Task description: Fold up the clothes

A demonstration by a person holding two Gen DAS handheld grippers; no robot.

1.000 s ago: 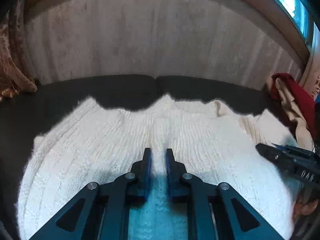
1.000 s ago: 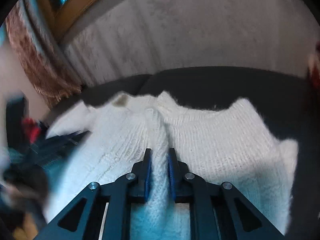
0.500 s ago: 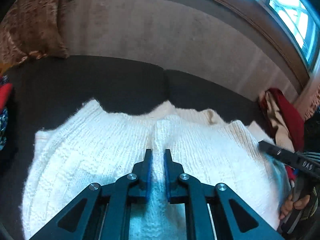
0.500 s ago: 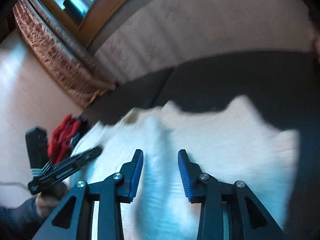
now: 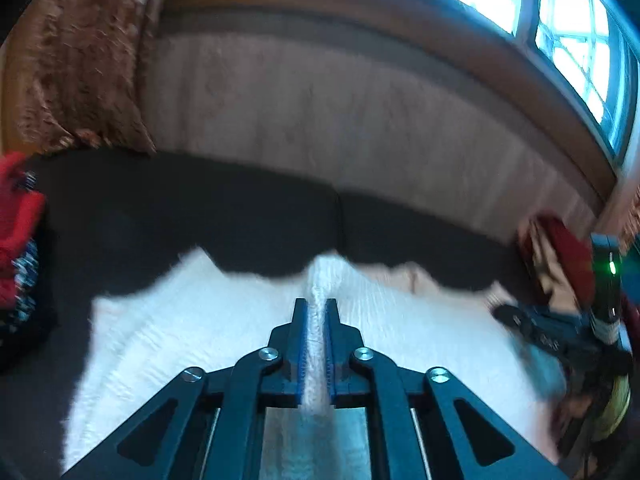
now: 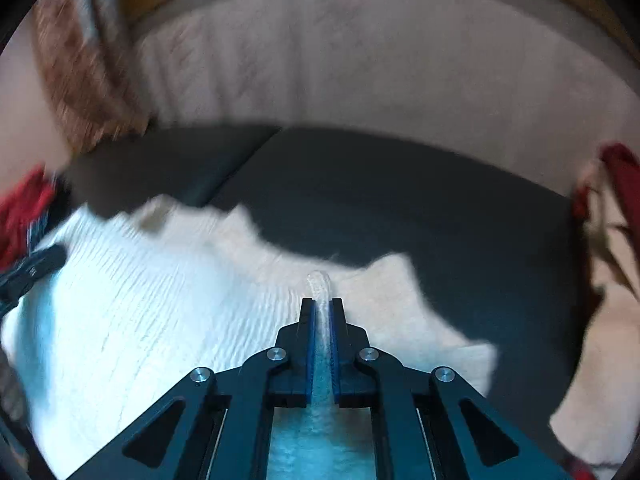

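The dark sofa seat [image 5: 248, 208] fills the middle of both views, with its pale backrest [image 5: 320, 120] behind and a window [image 5: 568, 40] up on the right in the left wrist view. Spread over the seat lies the white knit sweater [image 5: 200, 340], its far edge wavy against the dark cushion. A red and tan pile of clothes [image 5: 560, 256] sits at the right end of the seat, and more red fabric [image 5: 16, 220] at the left end.

My left gripper [image 5: 316, 308] has its jaws clamped on a raised ridge of the sweater's knit; they have just been closing, with the knit between them. My right gripper [image 6: 322, 306] is likewise pinched tight on a ridge of the same sweater, near its right edge, after its jaws opened and closed again on the fabric.

I judge the step in hand to be lifting the near portion to fold it toward the far edge. To do it well I would raise both hands together at an even pace, keep the span between them taut so the knit does not sag, and lay the edge down square with the far hem.

Both views are smeared by motion. How many layers each pinch holds I cannot tell, and the sweater's near edge is hidden under the grippers. The sleeves are not clearly distinguishable.
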